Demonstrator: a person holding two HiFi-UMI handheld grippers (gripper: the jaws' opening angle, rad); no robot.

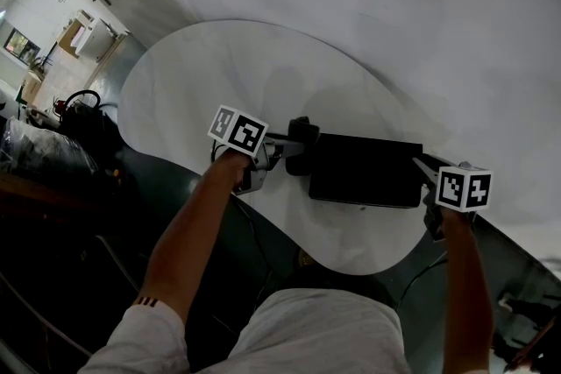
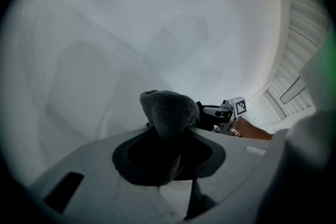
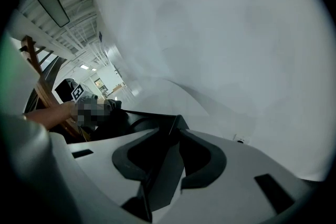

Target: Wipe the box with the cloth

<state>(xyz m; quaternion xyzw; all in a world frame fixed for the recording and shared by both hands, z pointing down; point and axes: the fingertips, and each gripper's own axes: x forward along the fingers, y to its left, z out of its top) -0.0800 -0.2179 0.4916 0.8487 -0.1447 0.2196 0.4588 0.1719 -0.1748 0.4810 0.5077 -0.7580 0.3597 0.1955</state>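
On the white table point(image 1: 263, 66) the black box point(image 1: 364, 171) lies flat between the two grippers. The left gripper point(image 1: 294, 146) is clenched on a wadded grey cloth point(image 1: 302, 136), which sits against the box's left end. The right gripper point(image 1: 423, 166) pinches the box's right corner between its jaws.

Fuzzy, napped dark grey cloth point(image 2: 168, 110), smooth matt black box point(image 1: 364, 169), smooth matt white table point(image 1: 219, 66), left gripper point(image 2: 169, 136) in matt grey plastic
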